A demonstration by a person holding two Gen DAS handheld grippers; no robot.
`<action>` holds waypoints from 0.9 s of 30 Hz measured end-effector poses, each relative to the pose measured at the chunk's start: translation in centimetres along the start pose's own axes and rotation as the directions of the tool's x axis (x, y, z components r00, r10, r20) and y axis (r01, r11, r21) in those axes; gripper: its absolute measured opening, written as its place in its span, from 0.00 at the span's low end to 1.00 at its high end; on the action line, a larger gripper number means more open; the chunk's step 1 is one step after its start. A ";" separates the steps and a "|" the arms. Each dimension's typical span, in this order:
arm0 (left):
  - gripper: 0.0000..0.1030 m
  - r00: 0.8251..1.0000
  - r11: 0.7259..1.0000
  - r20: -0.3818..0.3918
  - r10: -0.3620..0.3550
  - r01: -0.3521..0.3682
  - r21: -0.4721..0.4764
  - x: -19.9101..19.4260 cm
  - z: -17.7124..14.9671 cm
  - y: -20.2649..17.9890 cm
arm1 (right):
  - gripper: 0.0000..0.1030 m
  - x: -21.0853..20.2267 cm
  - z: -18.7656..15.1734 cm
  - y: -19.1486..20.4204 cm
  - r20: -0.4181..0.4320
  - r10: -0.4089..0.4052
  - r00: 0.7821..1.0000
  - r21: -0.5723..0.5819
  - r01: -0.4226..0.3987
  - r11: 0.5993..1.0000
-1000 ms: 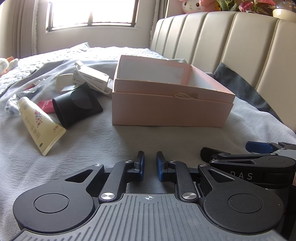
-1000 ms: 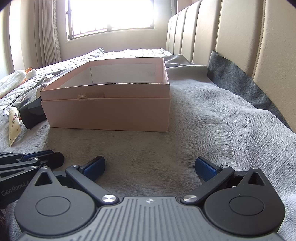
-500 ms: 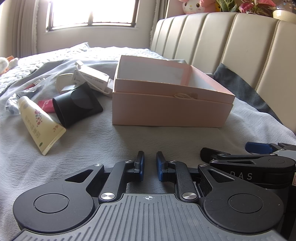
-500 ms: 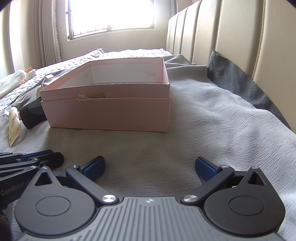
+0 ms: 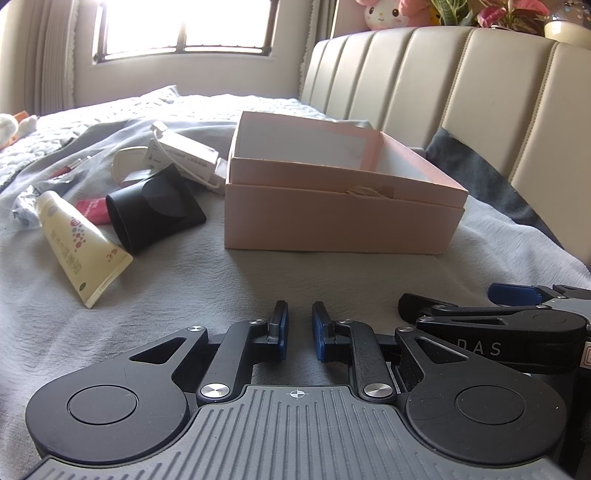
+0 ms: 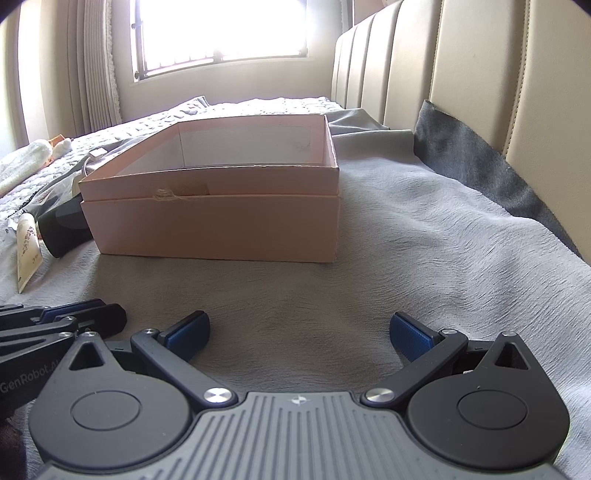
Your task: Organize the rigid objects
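An open pink box sits on a grey blanket spread over a bed, its lid nested under its base, with what can be seen of its inside showing nothing in it. The left gripper rests low over the blanket in front of the box, its blue-padded jaws drawn nearly together with only a narrow gap and nothing between them. The right gripper lies just beside it on the right, jaws spread wide and holding nothing; it faces the box's near wall. Left of the box lies a cluster of loose items: a cream tube pointing its crimped end toward the camera, a black pouch touching the tube and lying near the box's left wall, a small red packet behind the tube, and a white carton with a cable, leaning against the box's far left corner. A padded beige headboard runs along the right side, and a bright window stands beyond the bed.
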State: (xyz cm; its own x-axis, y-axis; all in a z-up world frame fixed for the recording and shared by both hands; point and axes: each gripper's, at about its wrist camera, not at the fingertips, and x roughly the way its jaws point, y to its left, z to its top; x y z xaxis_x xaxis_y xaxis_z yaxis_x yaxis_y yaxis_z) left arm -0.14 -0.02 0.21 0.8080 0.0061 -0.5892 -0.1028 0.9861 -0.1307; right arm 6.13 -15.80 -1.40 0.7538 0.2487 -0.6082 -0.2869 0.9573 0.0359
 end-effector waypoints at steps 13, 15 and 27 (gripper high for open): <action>0.18 1.000 0.999 0.006 -0.023 0.024 -0.041 0.0 -0.1 0.6 | 1.00 -0.1 0.1 0.4 0.000 -0.009 1.000 -0.011 0.009 1.000; 0.18 1.000 0.999 0.006 -0.023 0.023 -0.040 0.0 -0.1 0.5 | 1.00 0.0 0.2 0.4 -0.002 -0.009 1.000 -0.011 0.009 1.000; 0.18 0.999 0.996 0.006 -0.039 0.039 -0.083 -0.9 0.2 1.5 | 1.00 0.0 1.7 -1.4 -0.122 0.097 0.988 0.074 -0.088 0.993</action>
State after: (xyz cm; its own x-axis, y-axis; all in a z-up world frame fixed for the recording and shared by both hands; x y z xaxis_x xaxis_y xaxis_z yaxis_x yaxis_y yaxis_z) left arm -0.91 1.51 0.64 0.8147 -0.0314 -0.5790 -0.1186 0.9684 -0.2194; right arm 7.54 -16.89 -0.09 0.6446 0.3202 -0.6943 -0.3073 0.9400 0.1483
